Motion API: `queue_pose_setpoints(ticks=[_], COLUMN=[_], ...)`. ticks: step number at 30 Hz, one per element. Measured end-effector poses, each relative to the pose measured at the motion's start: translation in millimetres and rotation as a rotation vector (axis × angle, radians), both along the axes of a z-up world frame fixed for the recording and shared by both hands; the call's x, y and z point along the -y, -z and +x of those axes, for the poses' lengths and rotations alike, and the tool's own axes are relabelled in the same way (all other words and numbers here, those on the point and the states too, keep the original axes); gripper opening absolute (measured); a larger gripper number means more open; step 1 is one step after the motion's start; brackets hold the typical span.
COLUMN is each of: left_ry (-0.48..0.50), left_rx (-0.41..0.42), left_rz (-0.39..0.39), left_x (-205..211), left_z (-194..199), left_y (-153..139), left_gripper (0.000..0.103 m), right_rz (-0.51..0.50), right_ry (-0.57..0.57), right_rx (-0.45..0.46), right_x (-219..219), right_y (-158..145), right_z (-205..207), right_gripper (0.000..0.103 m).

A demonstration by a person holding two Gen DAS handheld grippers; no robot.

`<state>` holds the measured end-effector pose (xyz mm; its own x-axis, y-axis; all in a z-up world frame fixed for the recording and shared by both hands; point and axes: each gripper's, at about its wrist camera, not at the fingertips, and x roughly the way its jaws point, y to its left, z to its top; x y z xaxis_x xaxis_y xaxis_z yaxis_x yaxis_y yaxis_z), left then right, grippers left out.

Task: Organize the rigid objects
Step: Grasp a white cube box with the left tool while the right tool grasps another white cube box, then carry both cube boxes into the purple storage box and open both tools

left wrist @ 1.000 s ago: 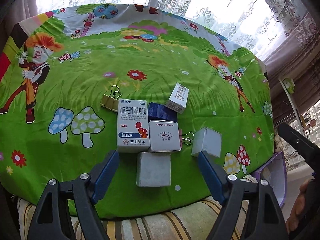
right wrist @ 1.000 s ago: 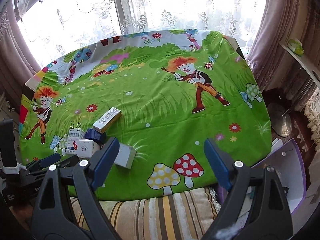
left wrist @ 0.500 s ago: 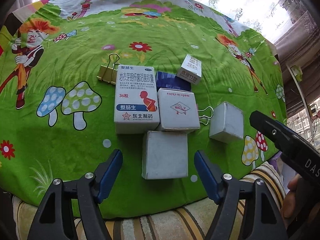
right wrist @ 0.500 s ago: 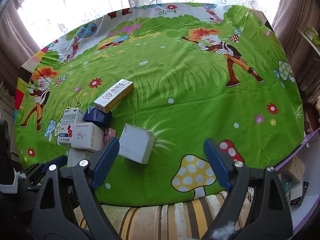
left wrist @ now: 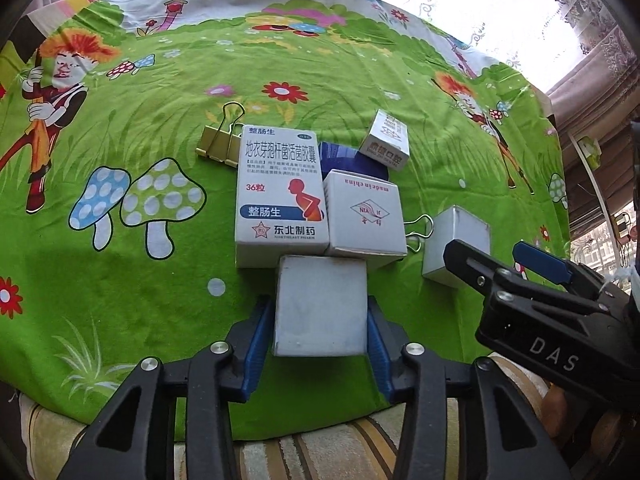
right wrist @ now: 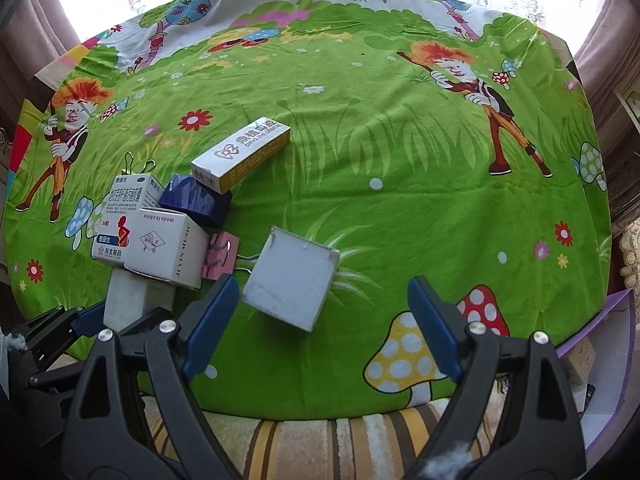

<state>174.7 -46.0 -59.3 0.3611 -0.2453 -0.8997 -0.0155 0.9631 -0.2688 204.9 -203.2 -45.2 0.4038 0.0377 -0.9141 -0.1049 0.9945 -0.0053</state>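
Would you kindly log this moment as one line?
left gripper: just closed on plain white box | right gripper: open, beside open-top box

Clustered small boxes (left wrist: 320, 304) on green cloth (left wrist: 120, 280)

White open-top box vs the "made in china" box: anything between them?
Yes: a pink binder clip lies between the white open-top box and the "made in china" box. Clearest in the right wrist view.
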Motion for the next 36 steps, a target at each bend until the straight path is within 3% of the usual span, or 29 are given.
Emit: queue_pose_setpoints(ticks=[10, 15, 17, 27, 36], left_ry=[0.000, 0.002, 0.004, 0.030, 0.055], left_rx=[0.027, 0.048, 0.059, 0.143, 0.224], left_rz=[-0.026, -0.038, -0.041, -0.053, -0.019], left_x=[-4.4, -3.8, -3.4, 3.7, 16.4], left_z=[-3.7, -6.3, -7.4, -14.2, -23.6], left_y=[-3.8, -8.0, -10.2, -28.8, -47.9], left_gripper=[0.045, 0.045, 0.045, 0.044, 0.044], right_rz=[0.002, 0.037, 0.054, 0.091, 0.116], right_ry=[0.025, 0.049, 0.052, 0.045, 0.061], right_rx=[-0.031, -0.061, -0.063, -0.016, 0.019], right_x=[1.2, 9.1, 11.1, 18.0, 35.6], right_y=[11.2, 17.8, 18.6, 6.4, -9.6], right_z=[8.4, 10.0, 9.0, -7.5, -30.5], right_gripper=[0.082, 0.052, 0.046, 0.045, 0.045])
